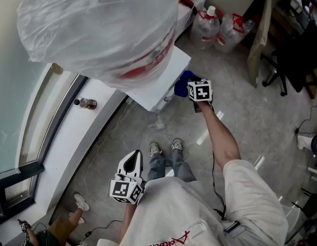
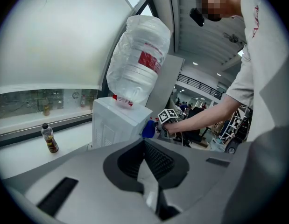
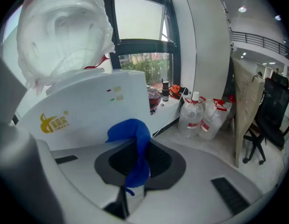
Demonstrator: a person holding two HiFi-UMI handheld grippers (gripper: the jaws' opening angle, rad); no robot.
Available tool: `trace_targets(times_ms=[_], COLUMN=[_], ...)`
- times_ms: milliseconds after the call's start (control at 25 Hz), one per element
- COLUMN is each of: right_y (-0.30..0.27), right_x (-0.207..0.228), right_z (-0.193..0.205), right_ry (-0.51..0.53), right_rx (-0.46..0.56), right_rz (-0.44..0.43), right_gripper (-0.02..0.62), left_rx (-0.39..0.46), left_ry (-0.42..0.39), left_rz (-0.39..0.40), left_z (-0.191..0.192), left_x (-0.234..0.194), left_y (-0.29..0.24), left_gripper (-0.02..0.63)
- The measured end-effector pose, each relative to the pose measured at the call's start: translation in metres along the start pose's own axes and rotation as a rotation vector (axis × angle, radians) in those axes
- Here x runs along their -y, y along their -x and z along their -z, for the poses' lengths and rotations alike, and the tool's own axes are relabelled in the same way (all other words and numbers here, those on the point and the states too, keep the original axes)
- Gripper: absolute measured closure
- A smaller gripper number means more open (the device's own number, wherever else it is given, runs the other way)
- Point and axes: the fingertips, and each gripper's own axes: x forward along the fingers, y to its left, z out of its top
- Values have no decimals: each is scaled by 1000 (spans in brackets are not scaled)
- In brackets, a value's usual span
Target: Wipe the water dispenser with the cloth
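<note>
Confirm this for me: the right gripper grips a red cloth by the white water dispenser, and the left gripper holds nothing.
Not quite: the cloth is blue, not red, as the right gripper view shows. The rest stands: the right gripper grips it by the white water dispenser, and the left gripper holds nothing.

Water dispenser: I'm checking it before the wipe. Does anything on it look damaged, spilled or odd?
Nothing looks spilled or broken. One oddity: the upturned water bottle on top of the water dispenser is wrapped in crinkled clear plastic. The blue cloth is pinched in the right gripper at the dispenser's corner.
</note>
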Motion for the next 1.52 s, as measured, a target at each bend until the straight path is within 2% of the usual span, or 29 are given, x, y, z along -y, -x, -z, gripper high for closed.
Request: trace_targets(times_ms=[200,560,760,1080,1200,1520], right_y=[-6,-8,7,44,58,131], right_x=[18,42,55,50,46,4], right_z=[-3,-18,-35,-45,-48,-66], right_ry=[-121,-207,-183,4,23,64], right_rx=[-24,22,115,182,207,366], right_rz=[5,41,79,91,84,27], right_gripper=[545,545,545,545,545,545], left_rx=[-5,-9,-13,-9,8,69], left_ry=[2,-7,-15,-35,-50,-90], left_rz=[-8,-14,1,42,57,80], left_z=[1,0,-2,-3,-7,-27], left_x=[-2,-7,-5,11,18,35], left_y=[0,2,1,-4,-8,-12], left_gripper=[594,594,594,594,594,594])
